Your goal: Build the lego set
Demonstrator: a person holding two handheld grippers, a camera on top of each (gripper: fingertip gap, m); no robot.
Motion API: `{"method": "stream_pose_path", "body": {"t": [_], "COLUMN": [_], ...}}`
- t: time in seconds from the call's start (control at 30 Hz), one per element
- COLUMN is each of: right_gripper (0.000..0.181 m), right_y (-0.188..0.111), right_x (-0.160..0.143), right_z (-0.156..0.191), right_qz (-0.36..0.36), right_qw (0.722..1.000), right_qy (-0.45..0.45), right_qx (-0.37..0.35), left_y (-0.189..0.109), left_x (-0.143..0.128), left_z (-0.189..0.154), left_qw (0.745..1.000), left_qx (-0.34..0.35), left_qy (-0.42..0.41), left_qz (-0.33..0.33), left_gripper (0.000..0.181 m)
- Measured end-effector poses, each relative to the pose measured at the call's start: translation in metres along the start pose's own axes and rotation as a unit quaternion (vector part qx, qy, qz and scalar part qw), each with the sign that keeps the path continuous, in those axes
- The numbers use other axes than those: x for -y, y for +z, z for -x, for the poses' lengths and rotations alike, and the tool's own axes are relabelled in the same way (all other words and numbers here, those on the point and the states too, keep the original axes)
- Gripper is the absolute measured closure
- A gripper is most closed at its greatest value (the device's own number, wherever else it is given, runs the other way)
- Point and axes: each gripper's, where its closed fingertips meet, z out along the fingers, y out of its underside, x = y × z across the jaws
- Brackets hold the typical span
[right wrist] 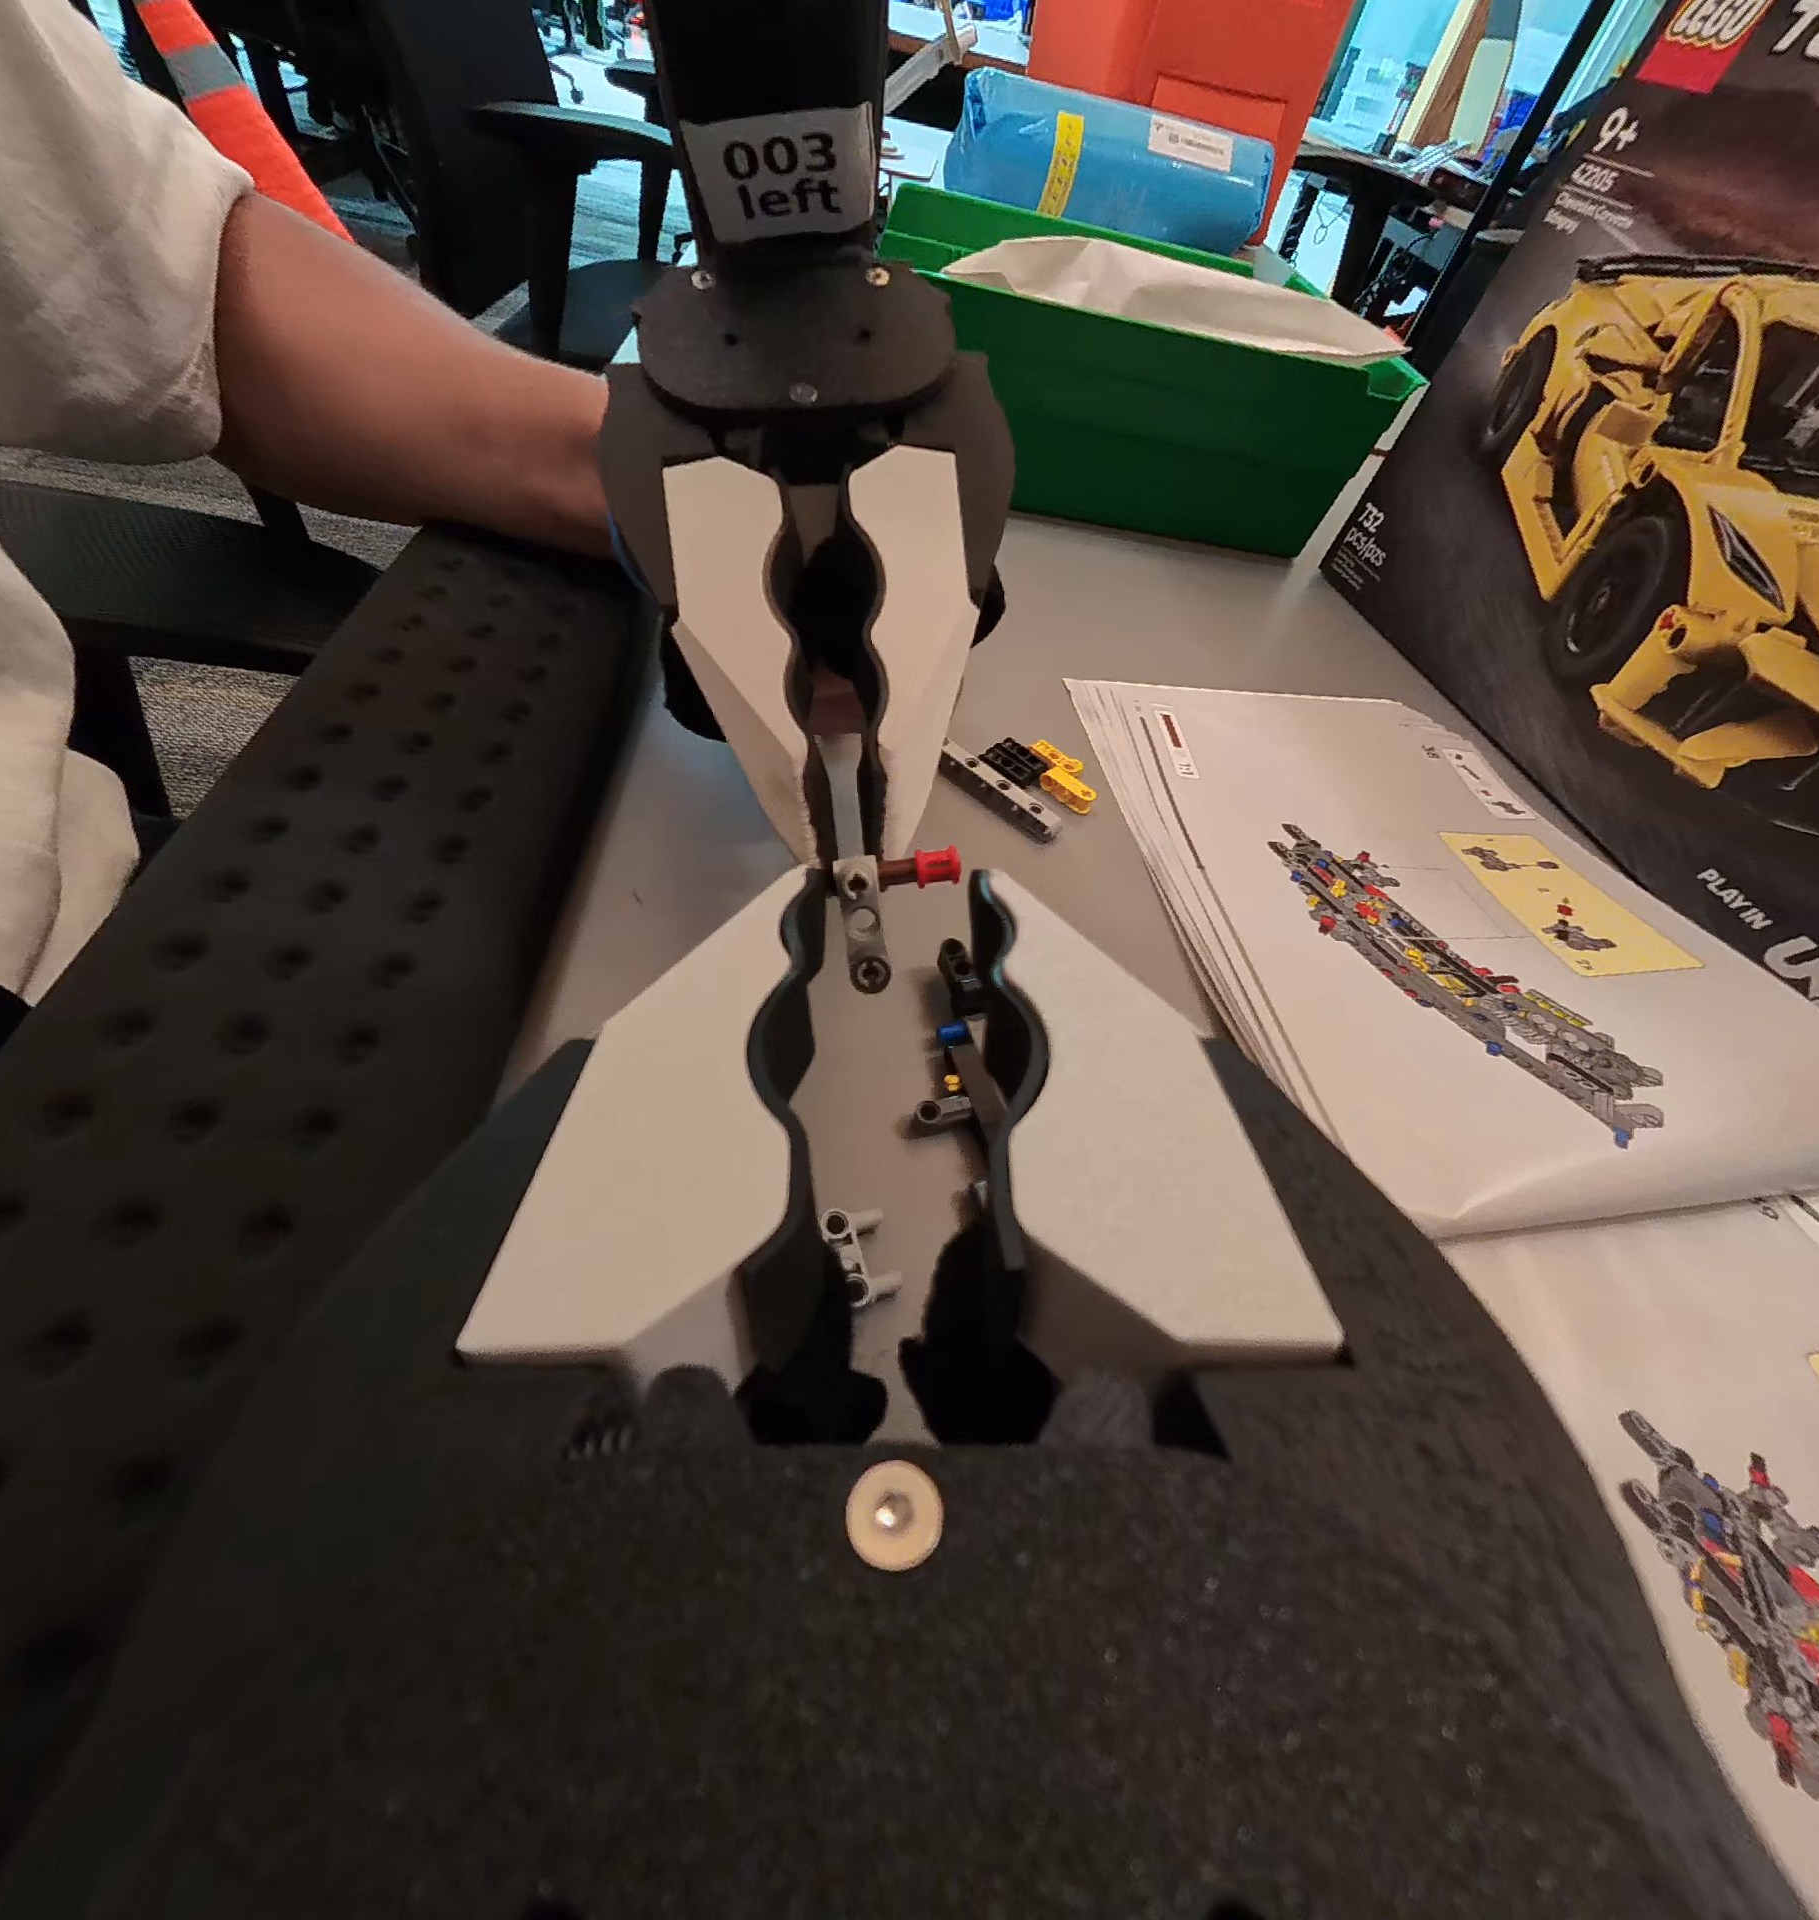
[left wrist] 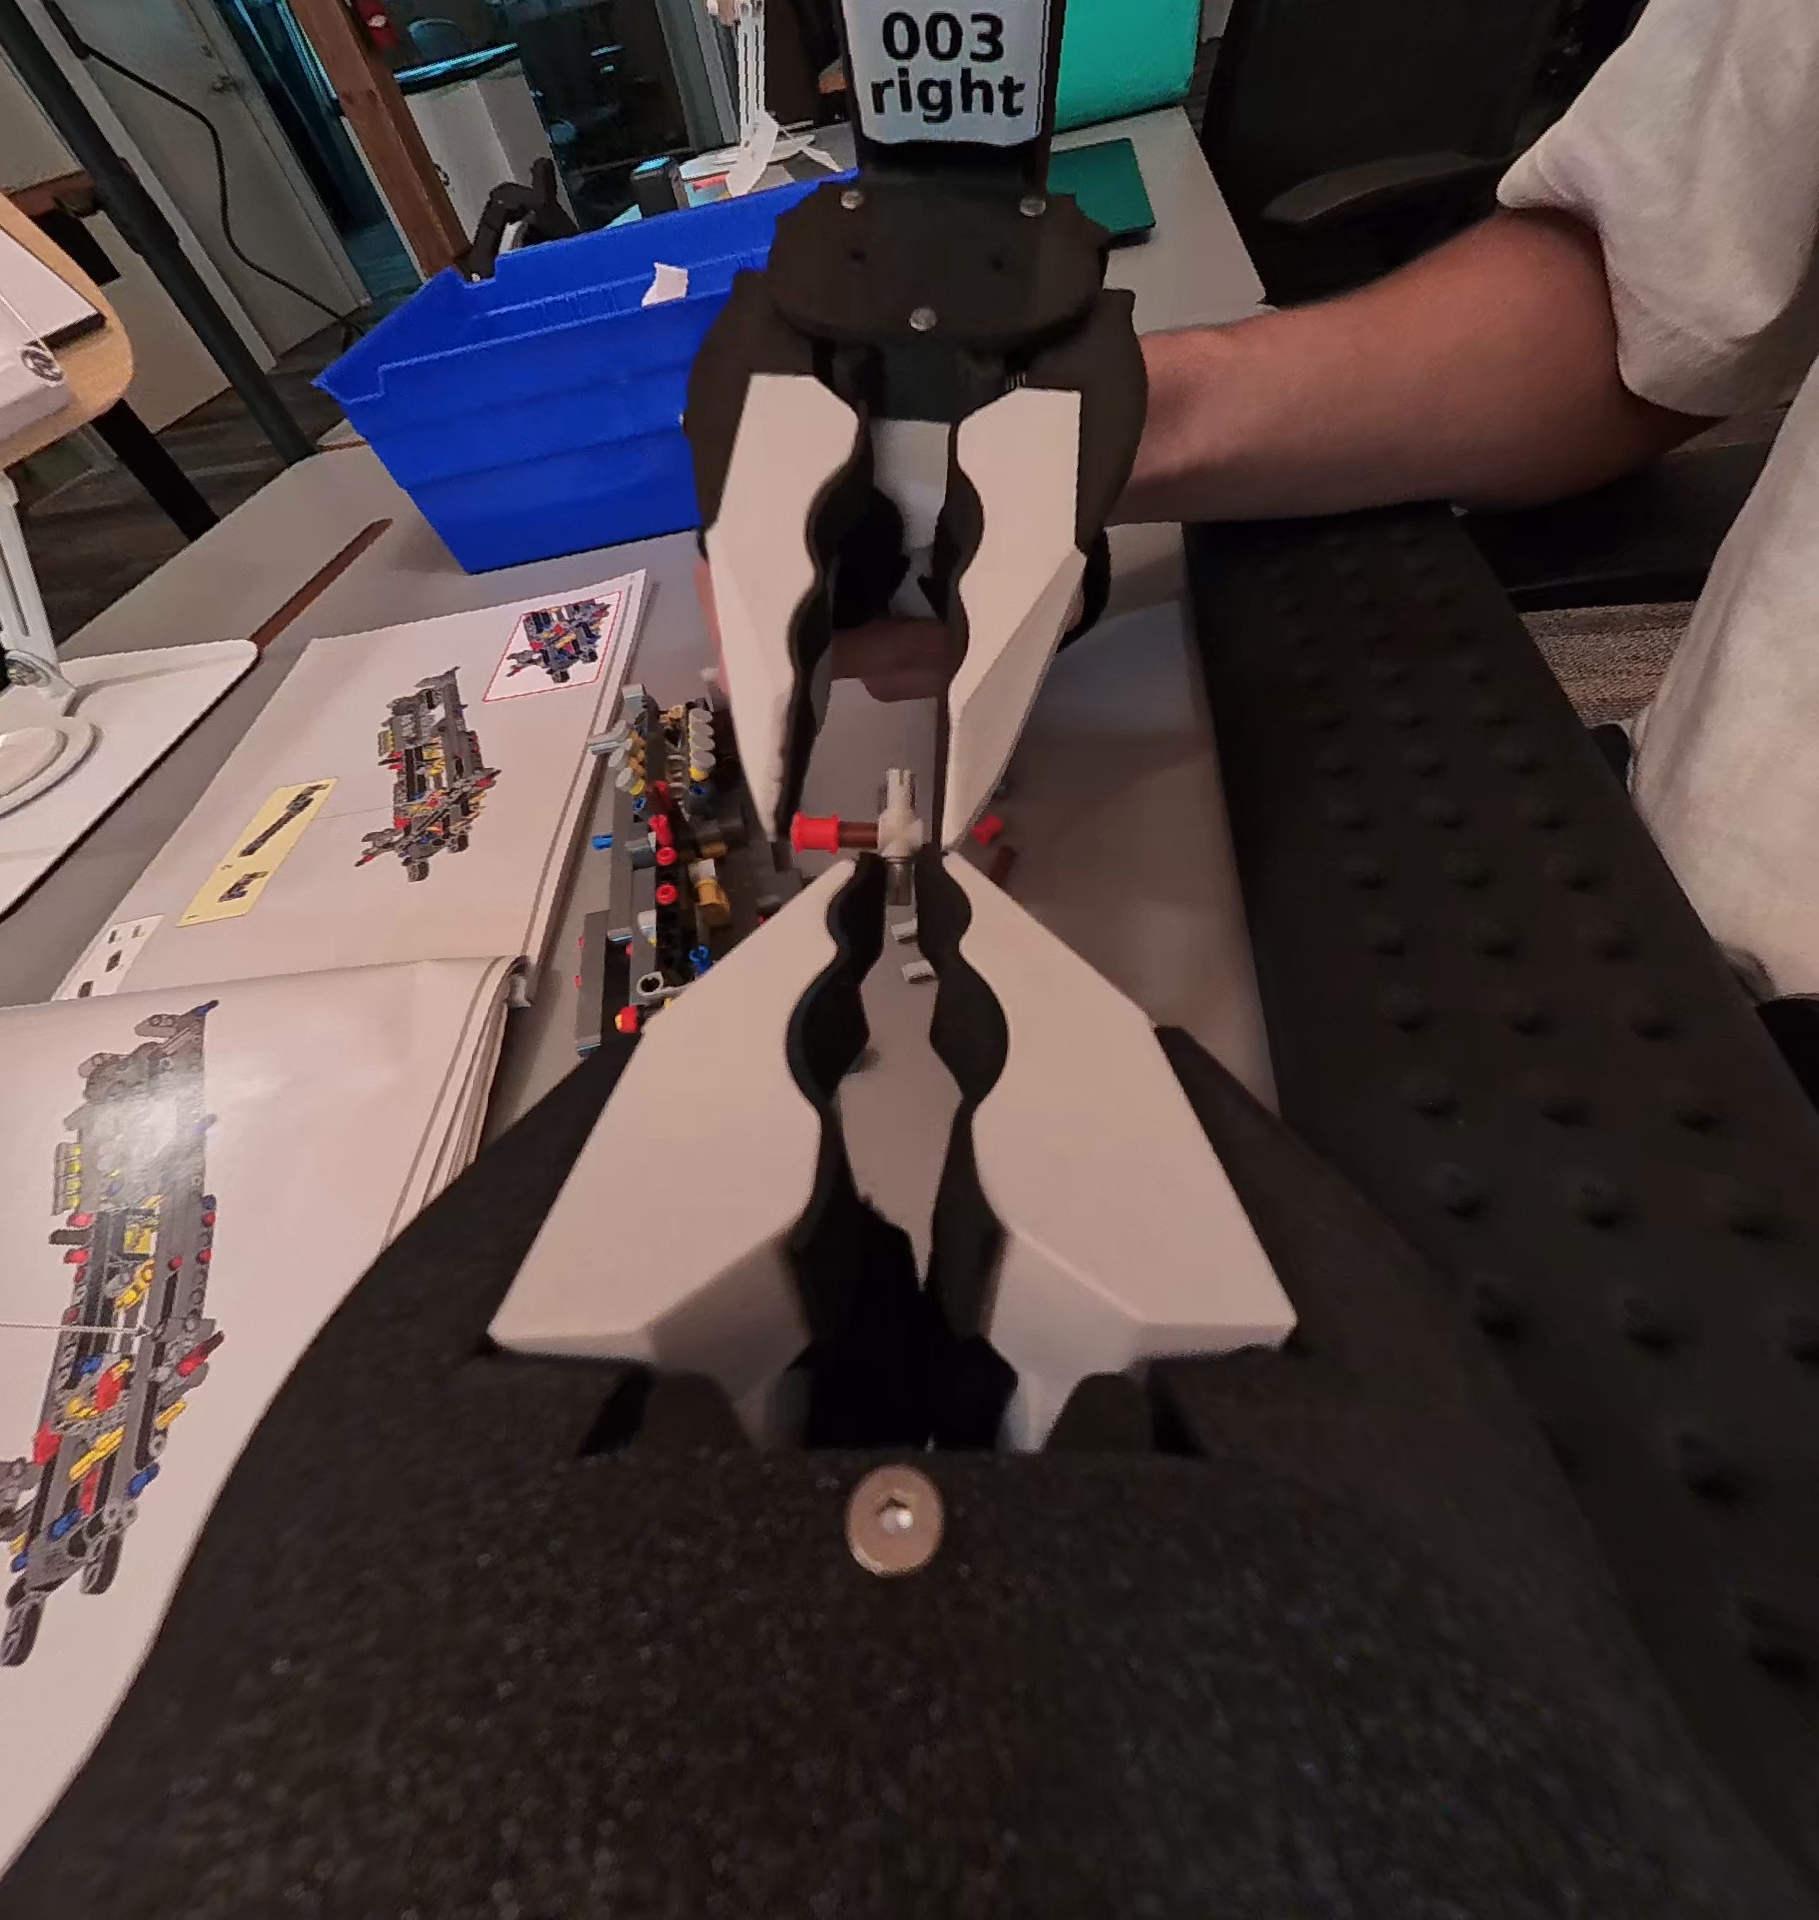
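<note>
My left gripper [left wrist: 900, 868] is shut on a thin grey liftarm [right wrist: 863, 925] and holds it above the table. It also shows in the right wrist view [right wrist: 848, 847]. A brown axle [right wrist: 894, 871] with a red bush [right wrist: 936, 865] sticks sideways out of the liftarm's top hole. My right gripper [right wrist: 897, 883] faces the left one tip to tip. Its jaws are partly open and straddle the liftarm and the bush end along the axle, very close to both. The bush [left wrist: 817, 833] lies by one right fingertip in the left wrist view.
The partly built grey chassis [left wrist: 676, 862] lies on the table beside an open instruction booklet [left wrist: 365, 810]. Loose parts [right wrist: 1030, 779] lie near the booklet. A blue bin [left wrist: 531, 395], a green bin [right wrist: 1144, 416] and the set box [right wrist: 1663, 468] stand behind. A person's arm [left wrist: 1352, 395] reaches in. Only a small space, under 4 cm, lies between the two pairs of fingers.
</note>
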Motion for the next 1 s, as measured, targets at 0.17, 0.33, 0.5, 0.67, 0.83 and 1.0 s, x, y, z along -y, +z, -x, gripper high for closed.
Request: {"method": "stream_pose_path", "body": {"t": [0.17, 0.33, 0.5, 0.67, 0.83, 1.0], "right_gripper": [0.158, 0.160, 0.160, 0.161, 0.163, 0.168], "right_y": [0.0002, -0.0003, 0.0016, 0.0016, 0.0020, 0.0024], "right_x": [-0.0008, -0.0005, -0.0051, -0.0052, -0.0072, -0.0076], "right_z": [0.0029, 0.0020, 0.0037, 0.0029, 0.0033, 0.0042], "right_qz": [0.003, 0.003, 0.016, 0.016, 0.026, 0.028], "right_qw": [1.000, 1.000, 1.000, 1.000, 1.000, 1.000], "right_qy": [-0.001, 0.008, 0.006, 0.001, -0.003, -0.011], "right_qx": [0.008, 0.011, 0.011, 0.005, 0.002, 0.001], "left_y": [0.0002, -0.0005, 0.0003, 0.0003, 0.0009, 0.0008], "left_x": [-0.0007, -0.0003, -0.0049, -0.0050, -0.0063, -0.0071], "left_z": [-0.0016, -0.0017, -0.0027, -0.0017, 0.0003, 0.0004], "left_qw": [1.000, 1.000, 1.000, 1.000, 1.000, 0.999], "left_qx": [-0.004, -0.004, -0.002, 0.004, 0.011, 0.012], "left_qy": [0.001, 0.001, 0.009, 0.015, 0.016, 0.022], "left_qz": [0.002, 0.002, 0.014, 0.016, 0.019, 0.023], "left_gripper": [0.176, 0.176, 0.176, 0.176, 0.176, 0.176]}}
